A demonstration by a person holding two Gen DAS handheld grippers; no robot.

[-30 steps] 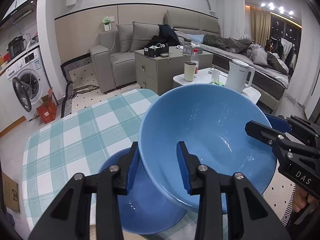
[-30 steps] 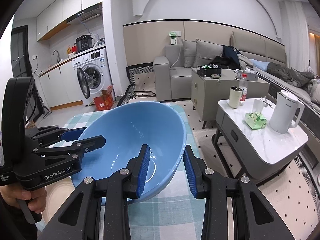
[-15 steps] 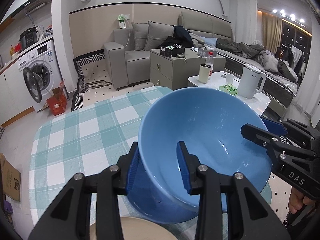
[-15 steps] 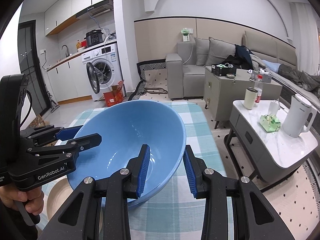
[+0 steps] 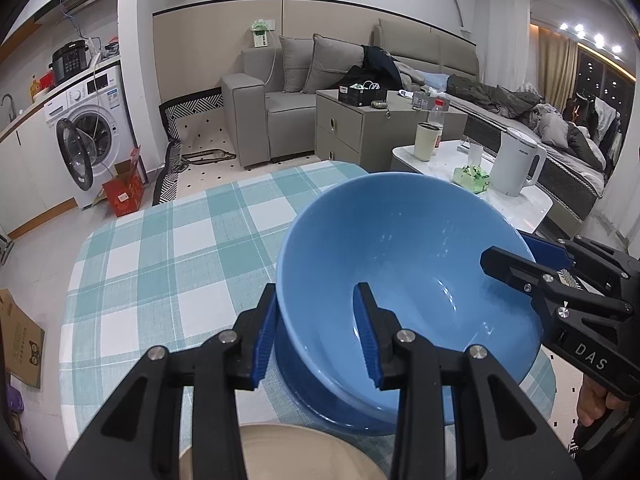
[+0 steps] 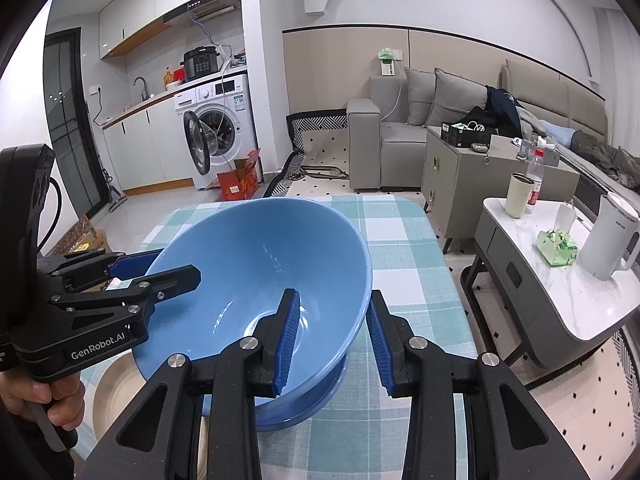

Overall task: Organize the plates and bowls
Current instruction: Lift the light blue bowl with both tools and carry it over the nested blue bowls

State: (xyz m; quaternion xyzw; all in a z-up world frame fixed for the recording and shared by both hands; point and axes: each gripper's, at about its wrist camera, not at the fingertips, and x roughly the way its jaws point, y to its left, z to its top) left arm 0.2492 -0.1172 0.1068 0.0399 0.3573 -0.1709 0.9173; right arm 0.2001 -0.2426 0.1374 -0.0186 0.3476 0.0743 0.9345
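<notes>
A large light-blue bowl (image 5: pixel 400 264) hangs just over the table, held at opposite rims. My left gripper (image 5: pixel 316 336) is shut on its near-left rim, one pad inside and one outside. My right gripper (image 6: pixel 334 336) is shut on the opposite rim (image 6: pixel 360 280) in the same way. Each gripper also appears in the other's view: the right gripper (image 5: pixel 520 264) and the left gripper (image 6: pixel 160 268). Directly under the held bowl sits a darker blue bowl (image 5: pixel 304 392) (image 6: pixel 304 404); I cannot tell whether they touch. A beige plate (image 5: pixel 280 452) (image 6: pixel 112 392) lies nearest me.
The dishes are on a table with a teal-and-white checked cloth (image 5: pixel 160 260) (image 6: pixel 400 240). To the right stands a low marble coffee table (image 6: pixel 560 300) with a white kettle (image 6: pixel 612 240) and a cup. A sofa, a cabinet and a washing machine stand behind.
Both grippers have carried the light-blue bowl across and slightly down. The darker bowl now lies straight beneath it, and the beige plate has come into view.
</notes>
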